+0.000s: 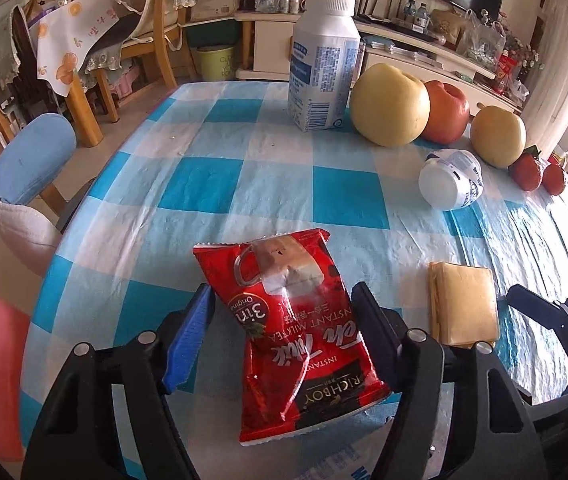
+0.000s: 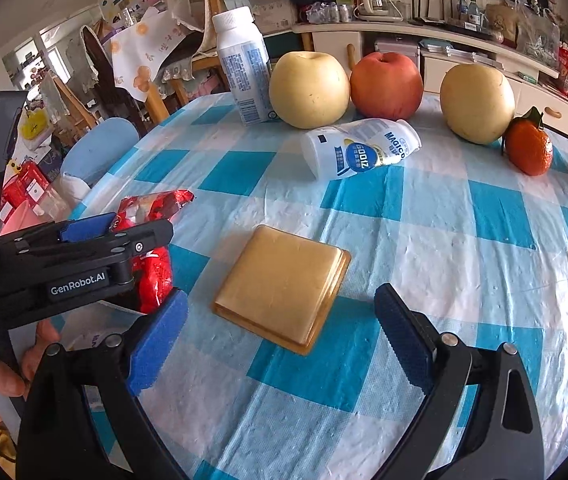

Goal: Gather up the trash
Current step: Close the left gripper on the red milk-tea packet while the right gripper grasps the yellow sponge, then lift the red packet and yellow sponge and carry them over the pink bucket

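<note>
- Red milk-tea packet (image 1: pixel 299 344): between my left gripper (image 1: pixel 284 340) fingers, which stand spread on either side of it; whether they touch it, I cannot tell.
- Tan plastic tray (image 2: pixel 284 286): just ahead of my right gripper (image 2: pixel 280 340), between its wide-spread fingers, nothing held.
- Tipped white bottle (image 2: pixel 359 148): farther ahead, before the apples (image 2: pixel 387 85).
</note>
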